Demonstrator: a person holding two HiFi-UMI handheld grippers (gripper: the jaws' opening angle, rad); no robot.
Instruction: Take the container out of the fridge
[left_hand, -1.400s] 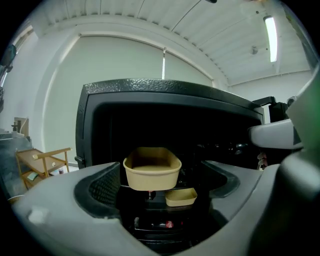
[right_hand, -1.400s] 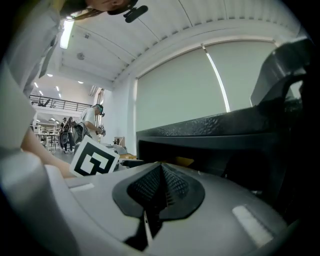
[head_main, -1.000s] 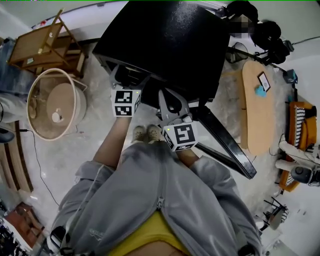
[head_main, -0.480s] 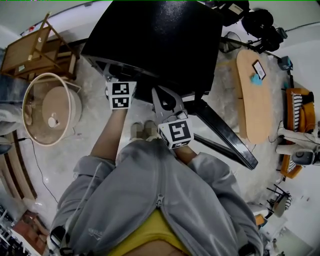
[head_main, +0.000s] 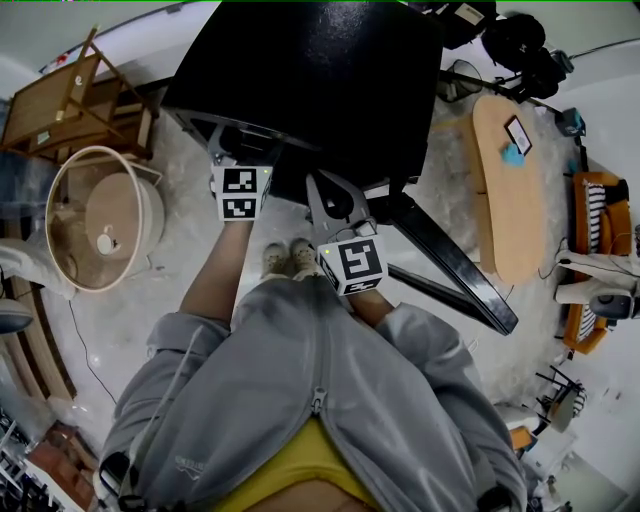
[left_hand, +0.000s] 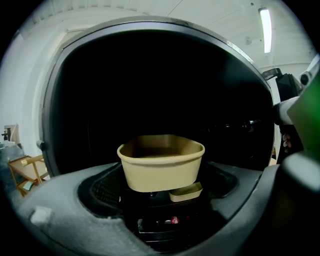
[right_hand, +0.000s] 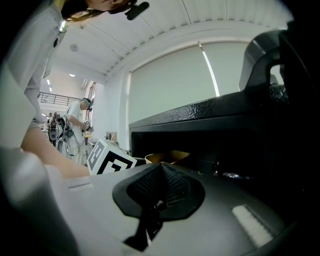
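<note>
The black fridge (head_main: 310, 80) stands open in front of me, its door (head_main: 450, 270) swung out to the right. In the left gripper view a tan, open-topped container (left_hand: 161, 162) sits level between the jaws of my left gripper (left_hand: 160, 187), against the dark fridge interior (left_hand: 150, 85); the jaws stand against its two sides. A small shallow tan piece (left_hand: 185, 191) shows just under it. In the head view the left gripper (head_main: 226, 148) reaches into the fridge mouth. My right gripper (head_main: 322, 190) hangs beside it, shut and empty (right_hand: 159, 172), and sees the container (right_hand: 167, 157) past the left marker cube (right_hand: 111, 162).
A round wicker basket (head_main: 100, 225) and a wooden rack (head_main: 75, 95) stand to the left. An oval wooden table (head_main: 510, 190) is to the right, beyond the open door. The person's feet (head_main: 290, 258) are just below the fridge front.
The head camera has shifted a little since a second ago. Both grippers keep about the same place at the fridge front, and the last half second shows almost no movement.
</note>
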